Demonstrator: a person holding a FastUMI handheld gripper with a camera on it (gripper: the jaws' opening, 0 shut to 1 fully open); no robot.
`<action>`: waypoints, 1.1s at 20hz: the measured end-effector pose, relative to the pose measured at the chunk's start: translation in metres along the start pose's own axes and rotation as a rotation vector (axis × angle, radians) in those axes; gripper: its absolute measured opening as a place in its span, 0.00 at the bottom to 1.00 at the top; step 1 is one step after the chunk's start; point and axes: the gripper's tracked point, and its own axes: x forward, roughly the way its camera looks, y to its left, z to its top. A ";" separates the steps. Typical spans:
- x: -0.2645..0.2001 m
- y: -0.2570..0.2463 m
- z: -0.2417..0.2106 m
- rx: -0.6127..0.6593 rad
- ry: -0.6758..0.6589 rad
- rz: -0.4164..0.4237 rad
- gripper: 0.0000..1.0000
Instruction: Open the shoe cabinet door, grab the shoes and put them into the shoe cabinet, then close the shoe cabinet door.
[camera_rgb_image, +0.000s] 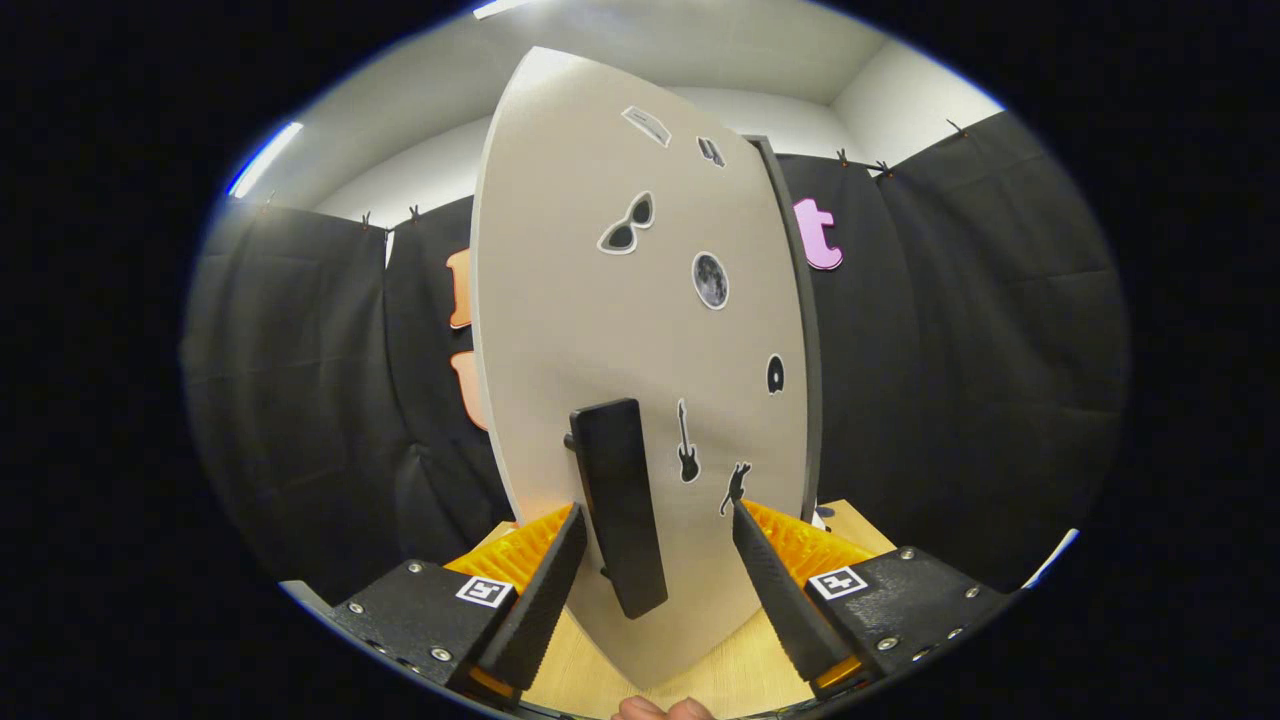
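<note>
A pale shoe cabinet door (610, 330) with several small stickers stands close in front of me, swung out at an angle from the dark cabinet edge (800, 330). Its black bar handle (620, 500) sits between my two fingers. My gripper (655, 520) is open, with the left fingertip (572, 525) almost at the handle and the right fingertip (745, 520) apart from it. The inside of the cabinet is hidden behind the door.
A light wooden tabletop (720, 670) lies under the door's lower corner and my fingers. Black cloth walls (960, 330) close in on both sides and behind. A fingertip of a hand (660, 708) shows at the near edge.
</note>
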 end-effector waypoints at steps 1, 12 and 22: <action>0.006 0.007 0.000 -0.015 -0.006 -0.010 0.92; 0.082 0.063 -0.003 -0.090 -0.004 -0.015 0.91; 0.120 0.070 -0.005 -0.116 0.025 0.004 0.92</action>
